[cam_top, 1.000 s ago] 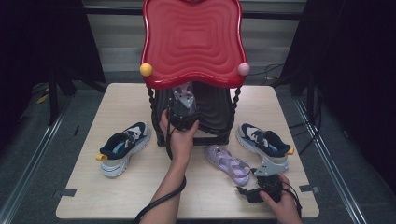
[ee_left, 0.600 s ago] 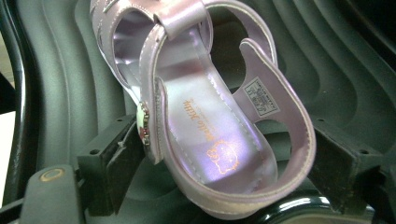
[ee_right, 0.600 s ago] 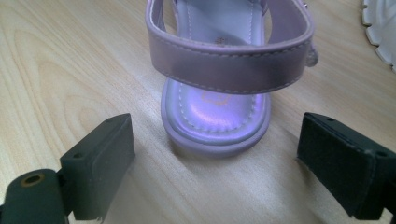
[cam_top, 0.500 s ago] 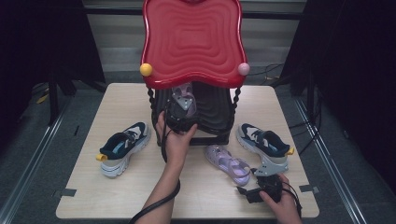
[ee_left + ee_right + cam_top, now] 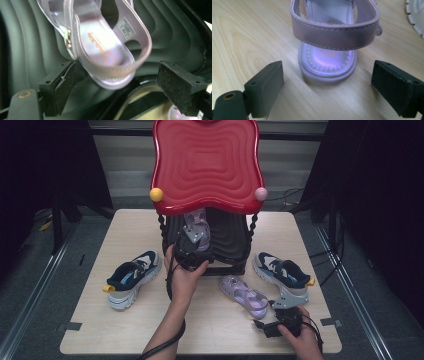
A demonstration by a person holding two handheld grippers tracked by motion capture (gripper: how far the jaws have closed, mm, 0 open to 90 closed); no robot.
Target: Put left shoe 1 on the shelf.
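Lilac sandal (image 5: 105, 50) leans on dark ribbed shelf (image 5: 175, 37) under red top; your left gripper (image 5: 112, 87) has just been opening, pads clear of heel; right gripper (image 5: 327, 87) open behind second sandal (image 5: 329, 57) on table (image 5: 249, 32)

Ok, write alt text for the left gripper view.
A lilac sandal leans heel-down on a dark ribbed shelf, its heel between the left claw's two open black pads, which have just been opening and do not touch it.

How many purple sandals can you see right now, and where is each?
2. One purple sandal leans on the black rack under the red top, in front of the open left gripper. The other sandal lies on the table ahead of the right gripper.
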